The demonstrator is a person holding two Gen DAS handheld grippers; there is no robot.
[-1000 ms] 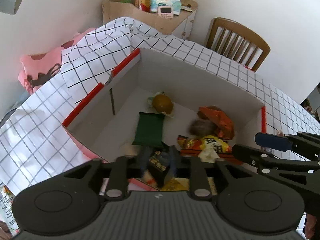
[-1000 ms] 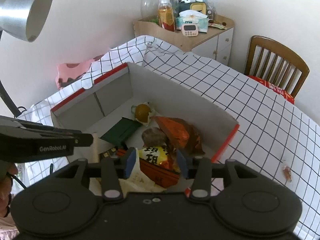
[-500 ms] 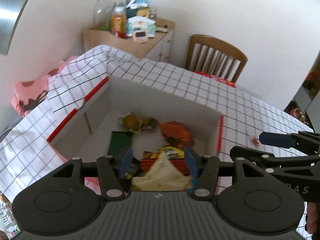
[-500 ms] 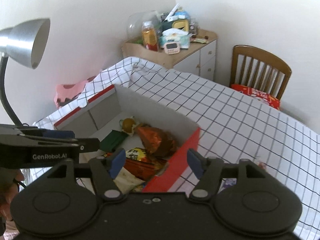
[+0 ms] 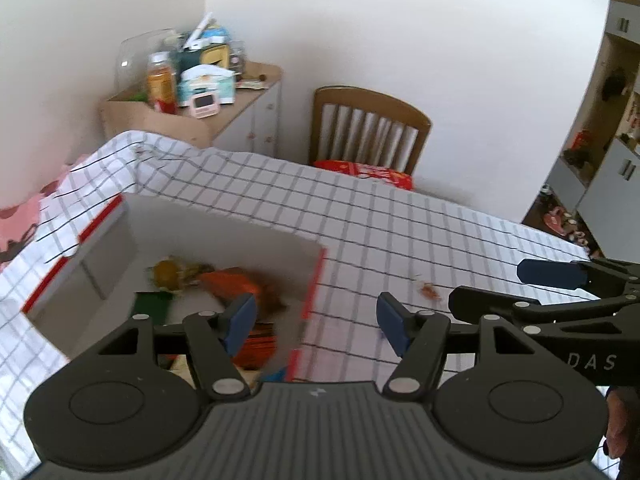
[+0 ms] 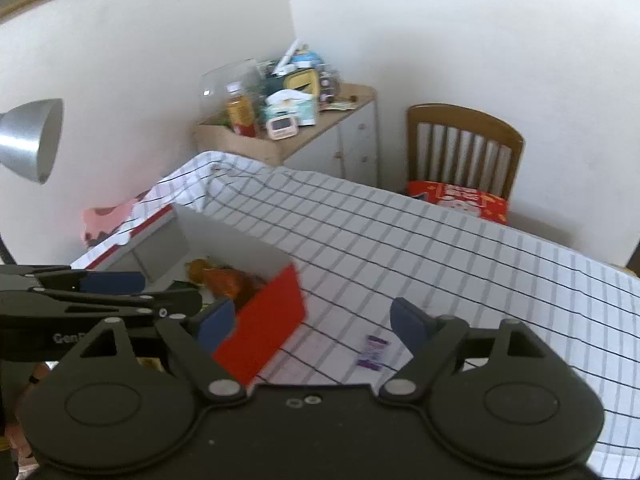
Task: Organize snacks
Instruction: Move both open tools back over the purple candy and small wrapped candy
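Note:
A white cardboard box with red rims (image 5: pixel 316 280) sits on the checked tablecloth (image 5: pixel 400 224). Inside lie an orange packet (image 5: pixel 232 284), a round yellow snack (image 5: pixel 166 274) and a green packet (image 5: pixel 152 304). My left gripper (image 5: pixel 316 316) hovers over the box's right rim, its jaws opening with nothing between them. My right gripper (image 6: pixel 312 320) hangs past the box's red wall (image 6: pixel 264 320), jaws also opening and empty. A small purple packet (image 6: pixel 374 352) lies on the cloth below it. A small orange snack (image 5: pixel 430 290) lies to the right of the box.
A wooden chair (image 6: pixel 464 148) with a red cushion stands behind the table. A cluttered cabinet (image 6: pixel 296 128) fills the corner. A grey lamp shade (image 6: pixel 32 140) hangs at the left. The other gripper shows at each view's side: right gripper (image 5: pixel 516 290), left gripper (image 6: pixel 120 292).
Both grippers let go of the packets they held over the box, opened wide, rose and swung right. The packets stay in the box.

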